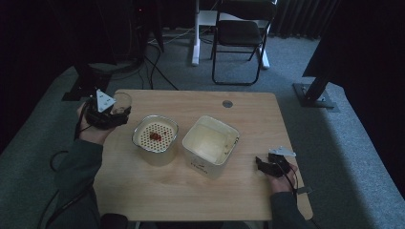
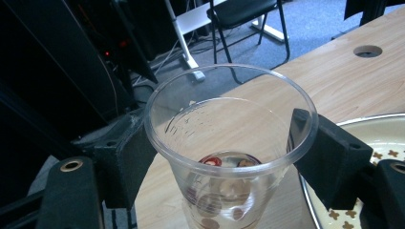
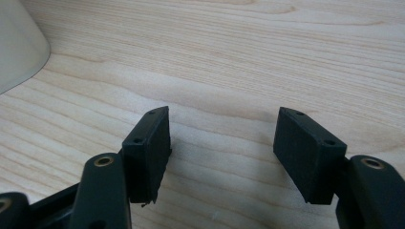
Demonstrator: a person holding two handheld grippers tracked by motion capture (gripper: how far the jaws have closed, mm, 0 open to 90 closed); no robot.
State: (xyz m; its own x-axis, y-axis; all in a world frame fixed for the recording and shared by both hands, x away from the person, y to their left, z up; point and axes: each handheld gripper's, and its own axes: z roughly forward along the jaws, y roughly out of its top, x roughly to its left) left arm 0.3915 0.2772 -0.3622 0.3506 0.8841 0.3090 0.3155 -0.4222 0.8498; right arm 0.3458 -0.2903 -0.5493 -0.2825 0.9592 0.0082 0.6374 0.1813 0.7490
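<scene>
**Mia:** The cup [image 2: 229, 157] is see-through plastic. Where is it?

**Ben:** It is in the left gripper [image 2: 224, 157]. The two black jaws press on its sides, one on each side, just under the rim. So that gripper is grasping the cup.

**Mia:** Where is that on the desk [image 1: 200, 195]?

**Ben:** At the far left corner of the desk. In the high view the cup [image 1: 122, 101] sits right at that corner, with the left gripper [image 1: 117, 110] and the hand [image 1: 93, 131] beside it at the left edge.

**Mia:** Is the cup standing up?

**Ben:** It looks upright. I can see down into it. There are small round things, red and brown, at the bottom. I cannot tell what they are.

**Mia:** What else is on the desk?

**Ben:** A round strainer pot [image 1: 155, 138] is near the cup, a bit toward the middle. It has holes in it and something red [image 1: 154, 136] lies inside. A square tin [image 1: 210, 143] stands just beside it, in the middle of the desk.

**Mia:** And the other gripper?

**Ben:** The right gripper [image 3: 222, 143] is near the right edge, toward the near corner. Its jaws are wide apart with only bare wood between them, so it is released. It is well apart from the cup. A corner of the square tin [image 3: 19, 43] shows to its side.
</scene>
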